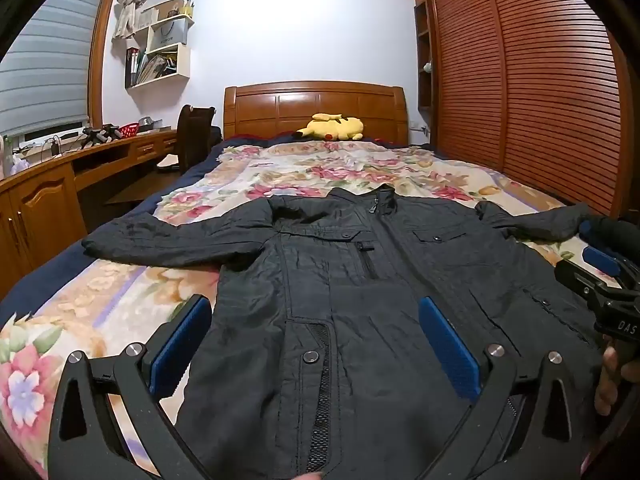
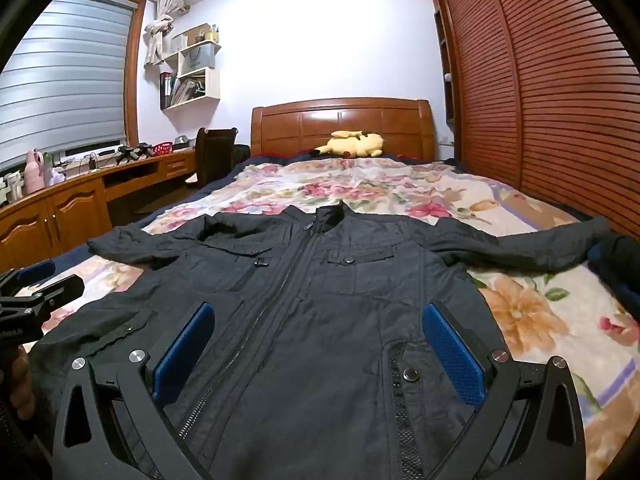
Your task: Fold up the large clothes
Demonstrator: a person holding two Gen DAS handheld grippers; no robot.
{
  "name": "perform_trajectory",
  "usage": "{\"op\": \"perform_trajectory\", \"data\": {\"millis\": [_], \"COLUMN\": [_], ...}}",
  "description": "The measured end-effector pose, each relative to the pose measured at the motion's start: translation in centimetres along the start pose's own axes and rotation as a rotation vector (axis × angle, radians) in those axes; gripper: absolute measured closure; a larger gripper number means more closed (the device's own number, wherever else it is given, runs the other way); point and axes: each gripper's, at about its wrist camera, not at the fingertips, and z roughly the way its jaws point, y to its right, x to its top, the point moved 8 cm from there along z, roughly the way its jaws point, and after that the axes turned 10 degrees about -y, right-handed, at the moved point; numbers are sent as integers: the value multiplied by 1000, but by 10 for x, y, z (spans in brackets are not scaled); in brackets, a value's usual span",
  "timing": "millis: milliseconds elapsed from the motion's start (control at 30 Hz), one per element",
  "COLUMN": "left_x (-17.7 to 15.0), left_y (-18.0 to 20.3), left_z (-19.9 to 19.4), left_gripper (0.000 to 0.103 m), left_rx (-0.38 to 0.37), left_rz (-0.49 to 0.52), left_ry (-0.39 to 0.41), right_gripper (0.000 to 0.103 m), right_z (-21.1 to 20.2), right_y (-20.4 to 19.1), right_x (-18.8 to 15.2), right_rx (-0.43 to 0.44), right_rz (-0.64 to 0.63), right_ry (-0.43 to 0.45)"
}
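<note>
The black jacket (image 1: 340,280) lay front up and unfolded on the floral bedspread (image 1: 320,168), zipped, collar away from the tongs and both sleeves spread out to the sides; its lower front lay directly beneath and ahead of both tools. The left gripper (image 1: 316,354) hovered over the hem with its blue pads spread wide, nothing between them but the cloth below, and whether they touched the fabric could not be told; the right gripper (image 2: 318,354) stood just as wide over the zip and a snap pocket, holding nothing. Each tool showed at the edge of the other's view, with fingers of a hand (image 1: 608,380) on the right one's handle. A dark bundle (image 2: 616,264) lay at the cuff of the sleeve on the right tong's side; beyond the collar, a yellow plush toy (image 1: 334,126) rested against the wooden headboard (image 1: 316,104); a desk (image 1: 100,156) and chair (image 1: 192,136) stood off the left tong's side, a slatted wardrobe (image 1: 540,92) off the right's.
</note>
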Motion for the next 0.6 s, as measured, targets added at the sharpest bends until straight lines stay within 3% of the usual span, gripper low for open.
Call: {"op": "perform_trajectory", "data": {"millis": [600], "left_x": [2], "left_y": [-2], "left_z": [1], "left_gripper": [0], "left_rx": [7], "left_rz": [7], "left_ry": [9], "right_gripper": [0], "right_z": [1], "right_y": [1], "right_x": [0], "right_rx": [2], "right_rz": [2], "right_ry": [6]}}
